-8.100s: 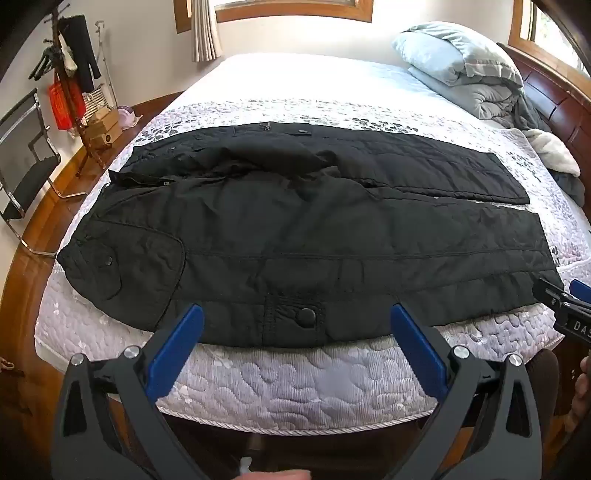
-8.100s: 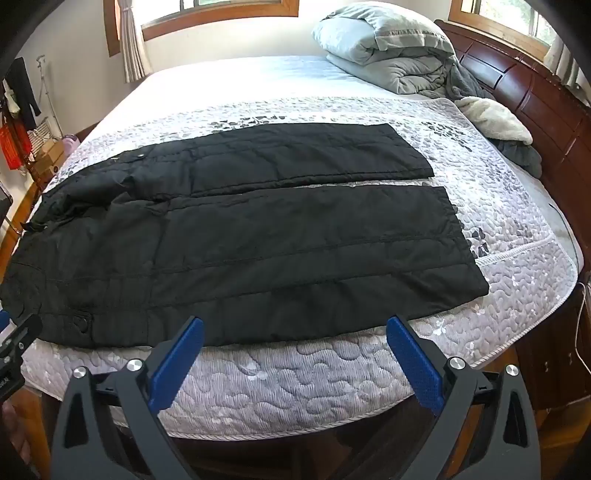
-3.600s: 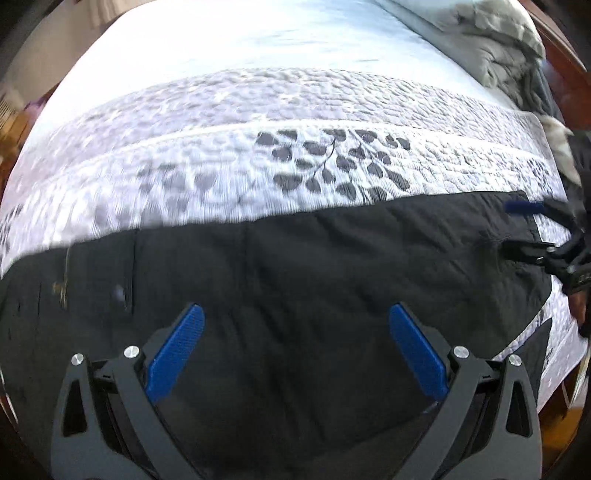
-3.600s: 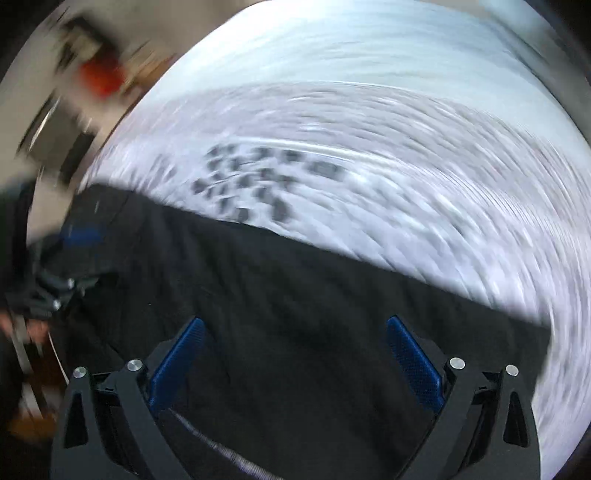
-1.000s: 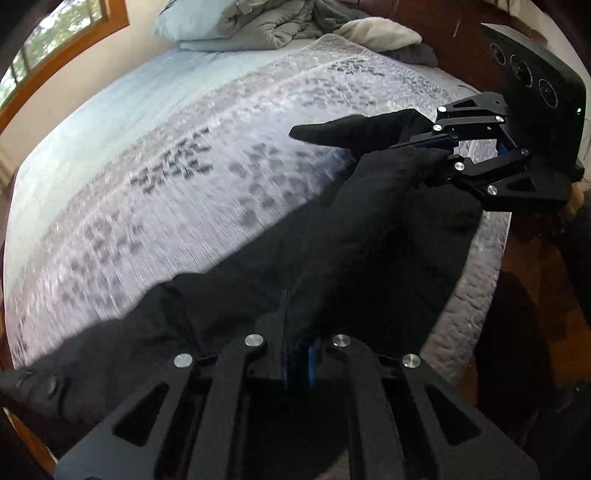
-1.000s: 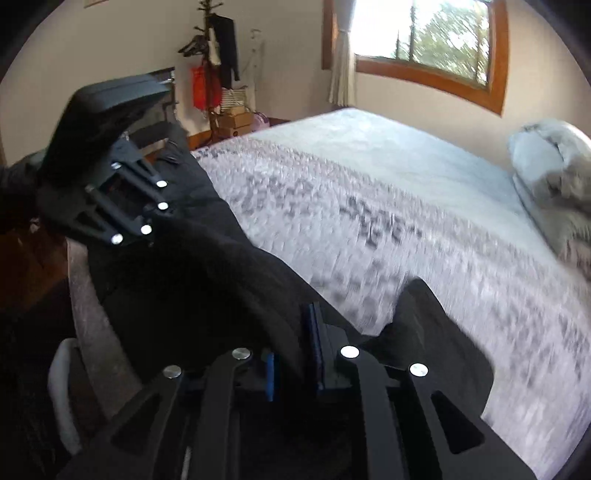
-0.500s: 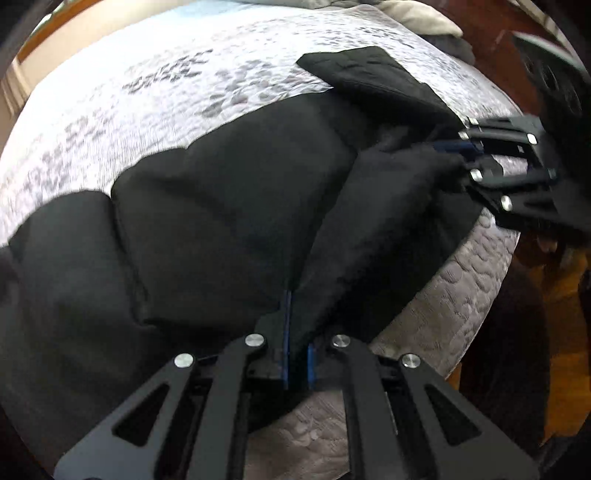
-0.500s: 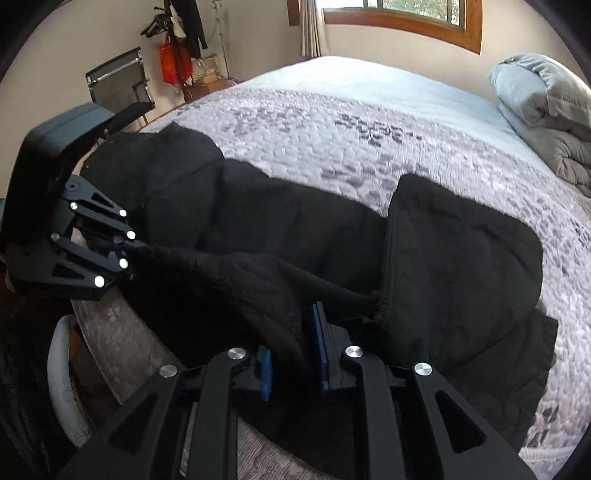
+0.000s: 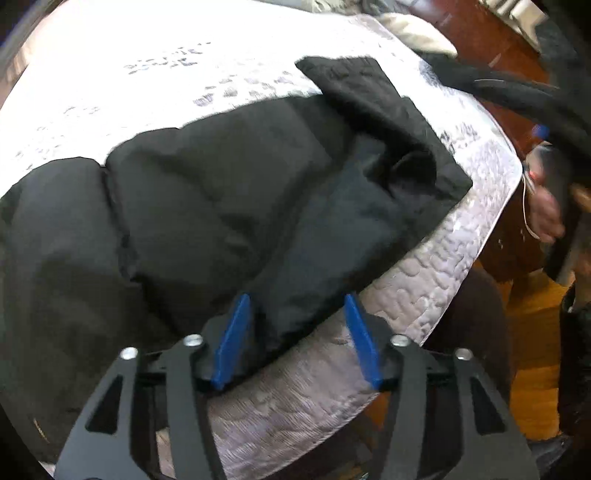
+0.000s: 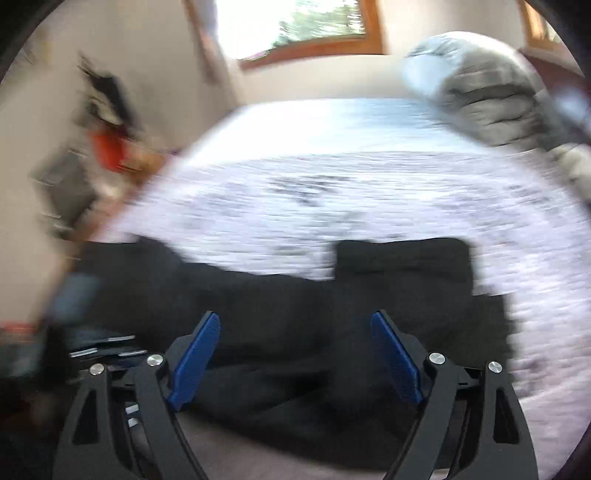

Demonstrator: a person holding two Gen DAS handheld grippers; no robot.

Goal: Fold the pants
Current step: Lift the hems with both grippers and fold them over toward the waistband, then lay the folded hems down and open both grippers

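The black pants point(image 9: 229, 192) lie doubled lengthwise along the near edge of the bed point(image 9: 454, 273), filling the left and middle of the left wrist view; one leg end point(image 9: 373, 99) sticks out toward the upper right, onto the pale quilt. Their folded edge runs close to the mattress rim at lower centre, where little bare quilt is left before the drop to the wooden floor point(image 9: 532, 306). Beyond the pants, the top of the frame is open bedspread.

The left gripper point(image 9: 297, 336) has just been spreading its jaws; a fold of the pants sits between the blue pads point(image 9: 232, 343), no longer pinched. The right gripper point(image 10: 295, 358) has likewise just been widening and stands well apart over the dark cloth, pressing on nothing.

The right wrist view is heavily smeared: the pants point(image 10: 332, 314) are a dark band across the lower half, with a grey duvet point(image 10: 491, 99) at upper right and a window point(image 10: 295, 26) at top. At the right edge of the left view, a hand point(image 9: 546, 210) on a dark handle is blurred and cut off
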